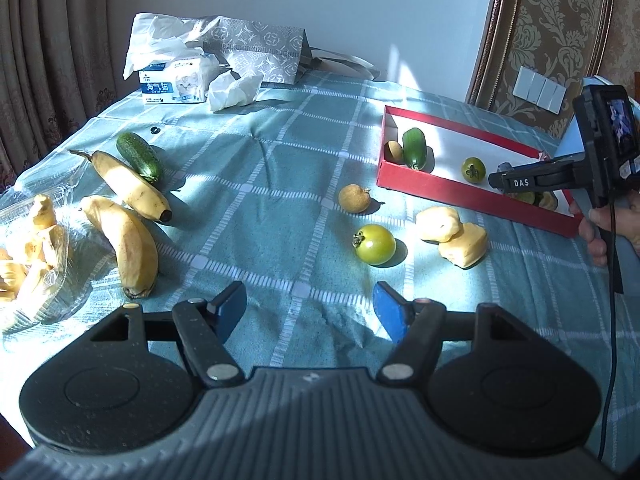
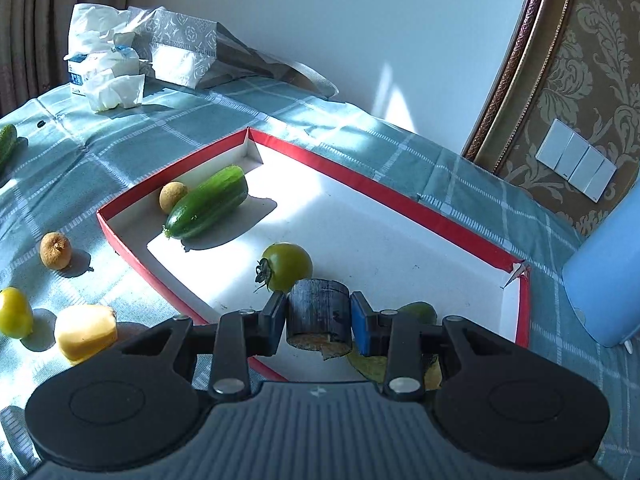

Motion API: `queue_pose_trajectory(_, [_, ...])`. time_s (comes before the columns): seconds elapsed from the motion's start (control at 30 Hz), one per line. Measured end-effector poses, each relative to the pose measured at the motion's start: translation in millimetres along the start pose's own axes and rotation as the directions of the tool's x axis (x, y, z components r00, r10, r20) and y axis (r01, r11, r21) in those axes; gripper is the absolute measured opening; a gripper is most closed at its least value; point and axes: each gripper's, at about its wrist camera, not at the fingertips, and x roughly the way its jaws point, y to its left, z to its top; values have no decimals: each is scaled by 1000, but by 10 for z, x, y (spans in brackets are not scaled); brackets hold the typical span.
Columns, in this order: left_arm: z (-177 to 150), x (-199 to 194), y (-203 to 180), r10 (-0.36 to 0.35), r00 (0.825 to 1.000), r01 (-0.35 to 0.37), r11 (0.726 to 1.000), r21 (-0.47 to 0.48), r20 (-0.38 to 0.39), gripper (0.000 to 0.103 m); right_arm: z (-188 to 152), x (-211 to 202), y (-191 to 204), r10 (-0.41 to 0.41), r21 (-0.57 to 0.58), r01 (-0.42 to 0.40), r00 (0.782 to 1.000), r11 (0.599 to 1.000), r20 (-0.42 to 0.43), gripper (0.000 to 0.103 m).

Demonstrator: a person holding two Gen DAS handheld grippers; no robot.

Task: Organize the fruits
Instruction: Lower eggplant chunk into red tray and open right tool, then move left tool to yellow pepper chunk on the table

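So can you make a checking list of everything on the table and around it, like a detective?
Surface: teal checked tablecloth, rumpled, sunlit in patches.
Job's things: red box holds a cucumber, a small brown fruit and a green tomato. Outside it lie two bananas, another cucumber, a brown fruit, a tomato and yellow chunks.
Clutter: tissue pack, patterned bag, clear plastic tray.
Grippers: left gripper open, empty; right gripper shut on a dark cylinder-shaped piece over the box.
Cables: black cable hanging from the right gripper.
Surroundings: curtain, wall switches.
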Motion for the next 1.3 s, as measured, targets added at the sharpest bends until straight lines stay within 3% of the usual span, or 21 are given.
queue_pose_trajectory(0.23, [-51,-17,-27,1,1000,-1,1000,8,-13,69,-21,111,-11,0,12,0,1000,1000,-25,34])
queue_pose_trajectory(0.3, [-53,-17,-29,-6,1000,6,1000,10,-14,69,-28,20,-31,-19,27,19,1000,999,-7,40])
queue_pose_trajectory(0.47, [-22,16,-86,-44,999,44,999,25,-7,71,-189,-637,-95,-81,119,64,987,991,137,68])
queue_pose_trajectory(0.63, [11,122,-217,-107,994,108,993,53,-14,71,-640,-1208,85,-4,174,-19,992,985,129,68])
queue_pose_trajectory(0.9, [133,329,-395,-122,992,119,982,145,11,72,-1214,-1673,325,-26,206,15,998,978,54,68])
queue_pose_trajectory(1.0, [209,389,-444,-146,989,142,978,151,14,71,-1296,-1743,269,-54,241,42,998,970,40,68])
queue_pose_trajectory(1.3, [319,561,-848,-177,984,157,936,314,35,72,-1412,-1856,109,-116,305,106,993,947,16,68])
